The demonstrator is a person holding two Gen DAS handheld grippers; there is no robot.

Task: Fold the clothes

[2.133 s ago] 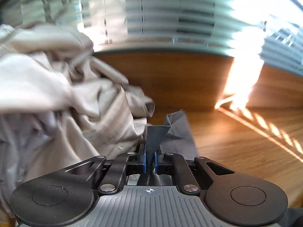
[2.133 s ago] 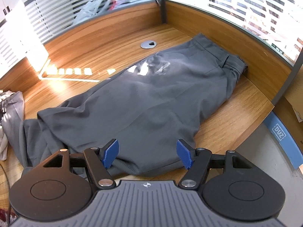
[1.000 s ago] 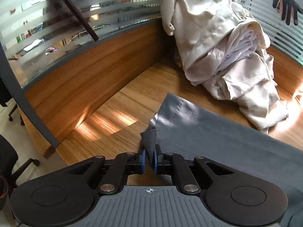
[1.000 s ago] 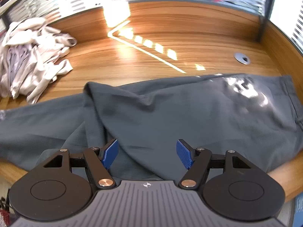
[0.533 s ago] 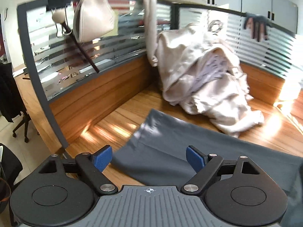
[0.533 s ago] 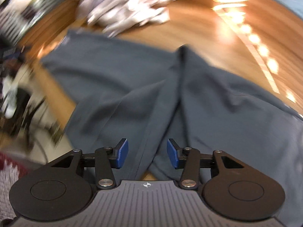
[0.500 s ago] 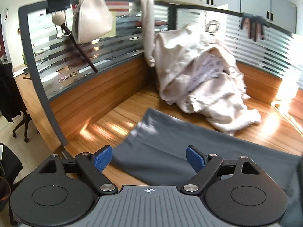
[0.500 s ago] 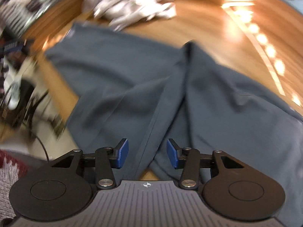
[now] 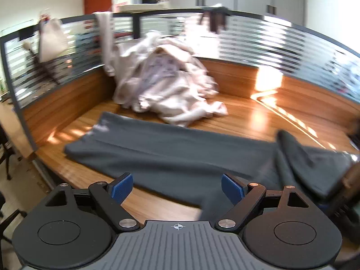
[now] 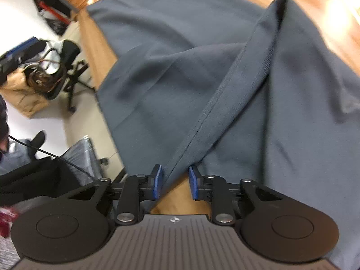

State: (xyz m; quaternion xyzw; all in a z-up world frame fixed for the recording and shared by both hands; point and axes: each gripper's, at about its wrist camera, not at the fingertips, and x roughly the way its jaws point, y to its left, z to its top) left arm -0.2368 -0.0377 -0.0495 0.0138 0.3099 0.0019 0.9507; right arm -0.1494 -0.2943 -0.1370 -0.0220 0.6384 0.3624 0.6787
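— Where are the dark grey fabric trousers (image 10: 225, 72)?

— Spread flat on the curved brown wooden desk (image 9: 252, 121), straight ahead of both grippers. A stitched seam fold of one leg runs down toward the right gripper (image 10: 174, 182) and passes between its blue pads (image 10: 157, 181) — those jaws are closing, a narrow gap left, and the pads are not pressing the cloth.

— And the left gripper (image 9: 177, 187)?

— Its jaws stand wide apart with nothing gripped; the trouser leg (image 9: 171, 150) lies across the desk just beyond and below its fingertips.

— Anything further out?

— A heap of crumpled cream and white garments (image 9: 166, 87) sits well behind the trousers, against the striped glass partition (image 9: 270, 45). Left of the right gripper, off the desk edge, a black office chair (image 10: 65, 72) stands on the pale floor.
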